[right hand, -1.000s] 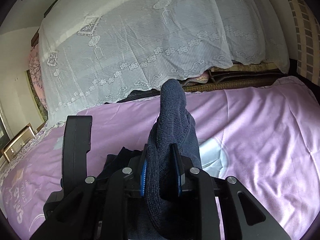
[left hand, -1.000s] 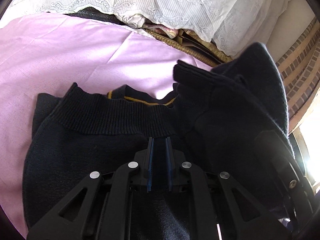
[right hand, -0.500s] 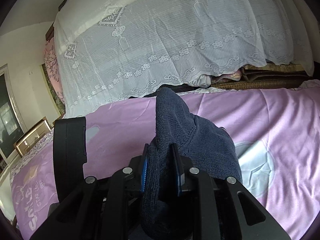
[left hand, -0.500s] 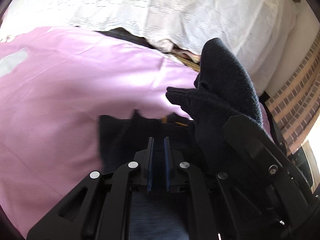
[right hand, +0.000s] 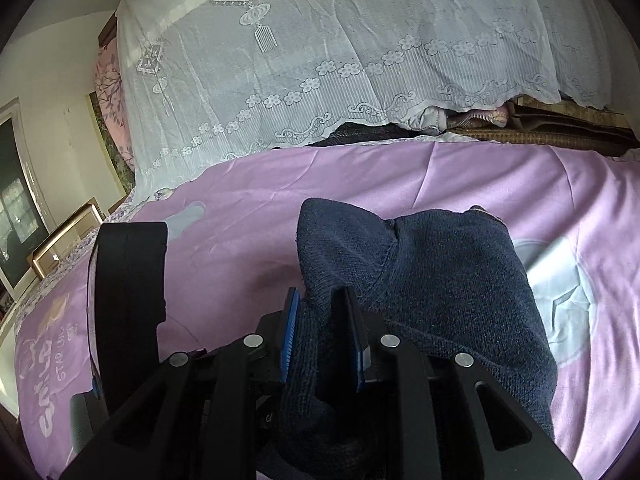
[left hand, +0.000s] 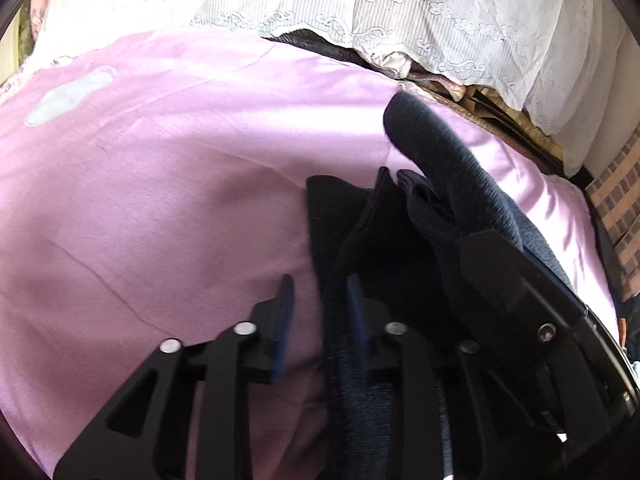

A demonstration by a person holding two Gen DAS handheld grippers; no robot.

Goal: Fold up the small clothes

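Observation:
A dark navy knit garment (right hand: 432, 272) lies bunched on the pink bed sheet (right hand: 460, 176). My right gripper (right hand: 322, 336) is shut on a fold of it, which bulges up between the blue pads. In the left wrist view the same garment (left hand: 348, 380) runs under my left gripper (left hand: 320, 320), whose fingers stand apart, one on the sheet side and one on the cloth. The right gripper's black body (left hand: 516, 284) shows at the right there, with a raised flap of cloth (left hand: 432, 140) above it.
A white lace cover (right hand: 340, 52) drapes over piled bedding at the back. A brick wall (left hand: 620, 208) stands at the far right. The pink sheet (left hand: 160, 184) spreads to the left. A framed picture (right hand: 60, 240) leans at the left.
My left gripper has opened and let go of the garment, shifting left over the sheet. My right gripper has lowered and laid the folded cloth down to the right.

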